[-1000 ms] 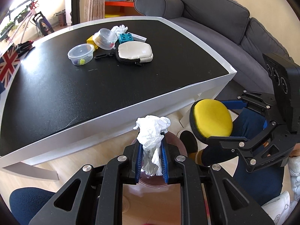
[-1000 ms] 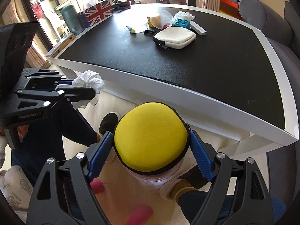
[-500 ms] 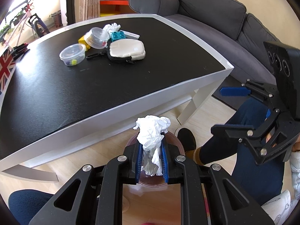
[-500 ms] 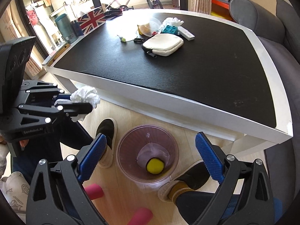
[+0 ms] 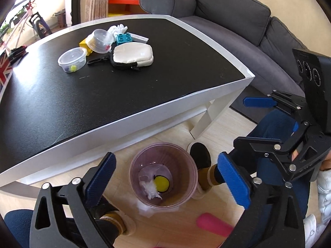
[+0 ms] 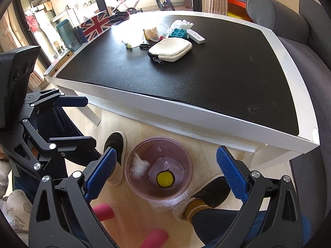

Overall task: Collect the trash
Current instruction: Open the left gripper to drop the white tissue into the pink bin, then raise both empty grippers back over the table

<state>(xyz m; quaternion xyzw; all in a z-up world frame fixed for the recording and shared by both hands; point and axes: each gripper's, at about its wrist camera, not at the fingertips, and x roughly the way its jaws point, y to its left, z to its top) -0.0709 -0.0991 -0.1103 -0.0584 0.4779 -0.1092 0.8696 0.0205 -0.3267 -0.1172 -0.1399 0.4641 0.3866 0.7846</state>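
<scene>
A translucent pink trash bin stands on the floor in front of the table; it also shows in the right wrist view. Inside lie a yellow round case and a crumpled white tissue. My left gripper hangs open and empty above the bin. My right gripper is open and empty above it too. Another crumpled tissue lies at the far end of the black table.
On the table sit two clear plastic tubs, a white pouch, a teal toy block and a white stick. The person's feet flank the bin. A grey sofa stands beyond.
My right gripper opened and dropped the yellow case into the bin. Then my left gripper opened and the tissue fell into the bin.
</scene>
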